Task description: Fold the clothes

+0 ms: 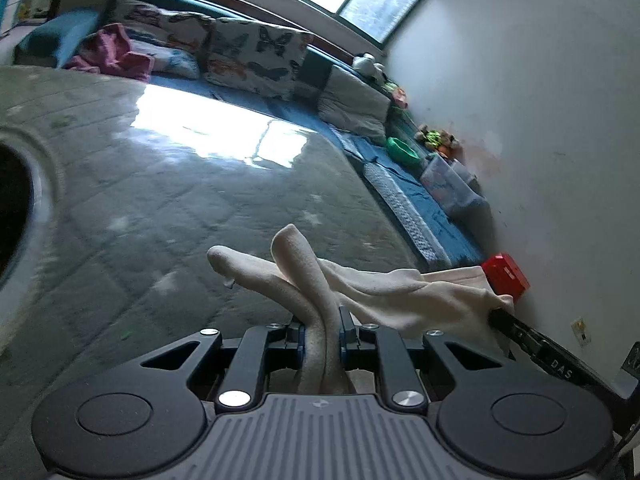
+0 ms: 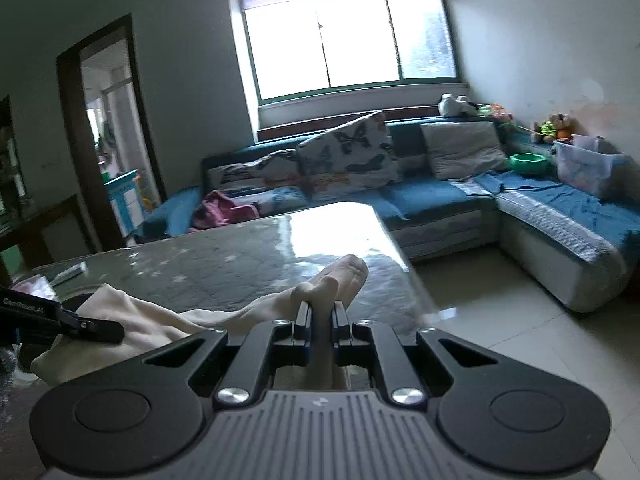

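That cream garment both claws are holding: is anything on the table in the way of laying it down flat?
Nothing visible. Both the left gripper and the right gripper are shut on the cream garment, and the grey table ahead lies bare. A small flat item sits only near its far left edge.

Your left gripper is built from matte black plates around a grey ribbed panel, which carries a tiny pale emblem near its top edge. On either side of that panel sits a round black disc, and just above its upper corners shine two large silver screws; four smaller silver screws dot the arm links farther up. The fingers are black with blue edging.

Your right gripper has the same grey ribbed panel, discs and screws. White lettering marks each gripper's black side bar, seen from the other's camera.
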{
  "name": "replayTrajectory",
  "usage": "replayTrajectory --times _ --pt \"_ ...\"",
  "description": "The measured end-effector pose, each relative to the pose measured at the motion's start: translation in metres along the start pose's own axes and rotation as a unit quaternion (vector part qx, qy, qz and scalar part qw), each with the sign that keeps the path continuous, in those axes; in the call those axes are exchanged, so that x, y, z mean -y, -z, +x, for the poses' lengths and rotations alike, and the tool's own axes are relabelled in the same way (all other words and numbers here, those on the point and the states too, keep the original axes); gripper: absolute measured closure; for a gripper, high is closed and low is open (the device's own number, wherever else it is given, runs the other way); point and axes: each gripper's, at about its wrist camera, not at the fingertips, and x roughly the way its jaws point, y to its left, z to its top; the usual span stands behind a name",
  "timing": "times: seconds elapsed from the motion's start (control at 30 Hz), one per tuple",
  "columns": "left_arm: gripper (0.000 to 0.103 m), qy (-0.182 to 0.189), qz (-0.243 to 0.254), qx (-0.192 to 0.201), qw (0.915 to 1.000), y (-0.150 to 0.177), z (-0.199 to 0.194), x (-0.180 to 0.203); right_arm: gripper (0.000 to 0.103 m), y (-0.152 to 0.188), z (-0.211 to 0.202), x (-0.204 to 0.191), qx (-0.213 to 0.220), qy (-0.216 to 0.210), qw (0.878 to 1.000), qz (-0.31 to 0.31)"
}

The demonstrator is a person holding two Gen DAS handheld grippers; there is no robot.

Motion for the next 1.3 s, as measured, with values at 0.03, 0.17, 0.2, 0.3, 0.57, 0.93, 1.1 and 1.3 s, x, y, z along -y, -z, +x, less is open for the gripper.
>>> replayTrajectory --times 0.03,0.17,0.2,0.3,0.57,0.93,1.1,1.3 --pt "0.087 0.002 0.003 -0.002 1.0 0.0 0.005 0.004 0.095 -0.001 0.002 0.004 0.0 0.006 1.0 0.0" --pt "0.087 0.008 0.014 -0.011 0.9998 0.0 0.023 0.013 0.095 0.001 0.007 0.019 -0.002 0.024 1.0 0.006" --pt "0.087 0.007 0.013 -0.018 0.9997 0.001 0.028 0.013 0.095 0.002 0.01 0.022 -0.003 0.03 1.0 0.007" --pt "0.087 0.003 0.013 -0.039 0.9992 0.006 0.041 0.011 0.095 0.009 0.019 0.032 -0.021 0.041 0.999 0.015" --pt "0.084 -0.02 0.015 -0.064 0.9976 0.012 0.051 -0.005 0.093 0.027 0.042 0.05 -0.069 0.074 0.994 0.028" --pt "0.078 -0.037 0.029 -0.041 0.9981 -0.001 0.034 -0.001 0.09 0.016 0.054 0.028 -0.062 0.05 0.997 -0.001" --pt "0.08 -0.025 0.043 -0.033 0.9982 -0.007 0.039 0.008 0.082 0.02 0.078 0.015 -0.084 0.031 0.996 -0.012" --pt "0.08 -0.01 0.065 -0.038 0.9971 -0.007 0.053 0.019 0.07 0.025 0.098 0.017 -0.098 0.036 0.994 -0.01"
